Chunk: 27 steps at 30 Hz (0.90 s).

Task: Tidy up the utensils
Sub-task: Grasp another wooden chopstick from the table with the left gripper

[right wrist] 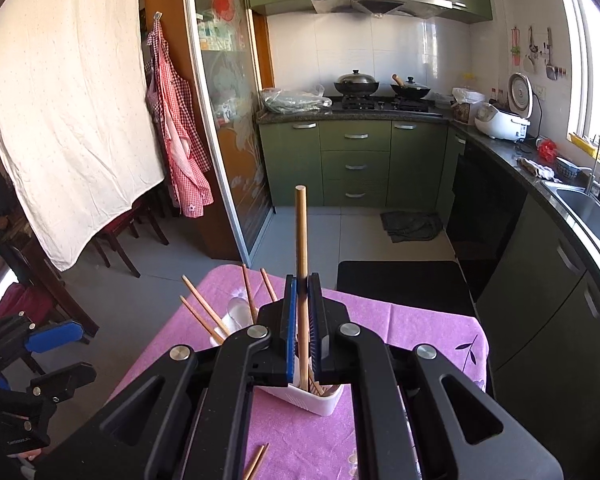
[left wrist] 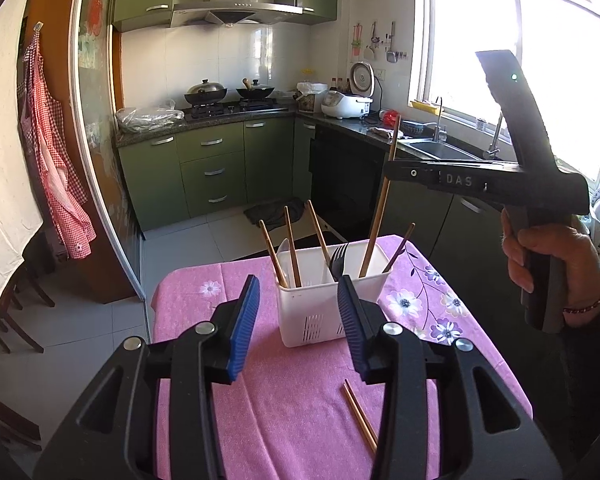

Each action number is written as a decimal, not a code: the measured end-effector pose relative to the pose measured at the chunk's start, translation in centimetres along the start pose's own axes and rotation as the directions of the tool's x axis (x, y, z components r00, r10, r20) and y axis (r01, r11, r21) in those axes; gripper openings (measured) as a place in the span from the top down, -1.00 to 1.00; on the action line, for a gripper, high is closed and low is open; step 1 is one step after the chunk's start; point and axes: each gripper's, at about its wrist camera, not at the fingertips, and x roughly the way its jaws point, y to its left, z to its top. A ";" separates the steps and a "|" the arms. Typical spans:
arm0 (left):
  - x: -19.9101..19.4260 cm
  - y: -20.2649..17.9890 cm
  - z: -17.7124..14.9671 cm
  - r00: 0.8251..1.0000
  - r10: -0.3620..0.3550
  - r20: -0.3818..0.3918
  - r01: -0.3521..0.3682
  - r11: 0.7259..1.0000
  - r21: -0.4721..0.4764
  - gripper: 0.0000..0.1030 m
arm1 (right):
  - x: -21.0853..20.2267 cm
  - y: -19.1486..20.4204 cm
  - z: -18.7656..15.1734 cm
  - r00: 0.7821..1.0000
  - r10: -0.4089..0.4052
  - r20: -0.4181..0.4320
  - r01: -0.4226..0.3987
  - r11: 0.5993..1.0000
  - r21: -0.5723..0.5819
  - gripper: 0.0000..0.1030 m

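A white utensil holder (left wrist: 324, 304) stands on the pink tablecloth (left wrist: 292, 400) and holds several wooden chopsticks, a black fork (left wrist: 339, 262) and a pale spoon. My right gripper (right wrist: 302, 308) is shut on one upright wooden chopstick (right wrist: 301, 248) whose lower end is down in the holder (right wrist: 312, 398). From the left wrist view that gripper (left wrist: 392, 170) grips the chopstick (left wrist: 380, 208) above the holder's right compartment. My left gripper (left wrist: 298, 312) is open and empty, just in front of the holder. Two chopsticks (left wrist: 360, 420) lie loose on the cloth.
The small table has its edges near on all sides. Green kitchen cabinets (left wrist: 212, 168), a stove with woks (left wrist: 228, 94) and a sink (left wrist: 440, 148) stand behind. A black mat (right wrist: 400, 280) lies on the floor past the table. A white sheet (right wrist: 68, 120) hangs at the left.
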 end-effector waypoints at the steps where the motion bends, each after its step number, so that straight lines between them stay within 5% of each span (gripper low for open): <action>1: 0.0 0.0 -0.1 1.000 0.001 -0.005 -0.001 1.000 -0.002 0.24 | 0.0 0.1 -0.1 1.000 0.002 0.002 -0.002 1.000 -0.002 0.87; 7: 0.4 -0.5 -1.0 0.999 -0.004 -0.049 0.004 1.000 -0.006 0.21 | -4.5 1.1 -0.8 0.996 0.031 0.079 -0.029 0.999 -0.027 0.87; 10: 0.8 -0.8 -2.1 0.996 -0.018 -0.089 0.016 1.000 -0.021 0.17 | -8.6 1.1 -2.5 0.992 0.047 0.119 -0.043 0.998 -0.040 0.70; 14: 3.0 -1.7 -4.9 0.979 -0.047 -0.199 0.038 0.998 -0.047 0.16 | -11.4 0.6 -7.3 0.997 0.027 0.067 -0.023 0.998 -0.053 0.59; 18: 7.0 -2.5 -8.8 0.934 -0.079 -0.349 0.054 0.995 -0.081 0.18 | -10.2 -1.1 -13.3 0.998 0.019 -0.062 -0.020 0.999 -0.027 0.52; 21: 9.8 -3.5 -11.1 0.886 -0.105 -0.451 0.063 0.992 -0.107 0.38 | -8.8 -2.8 -17.2 0.990 0.009 -0.137 -0.008 1.000 0.009 0.52; 27: 13.9 -4.8 -14.0 0.814 -0.115 -0.569 0.033 0.988 -0.153 0.53 | -6.7 -4.4 -21.7 0.975 0.036 -0.219 -0.024 0.998 0.057 0.52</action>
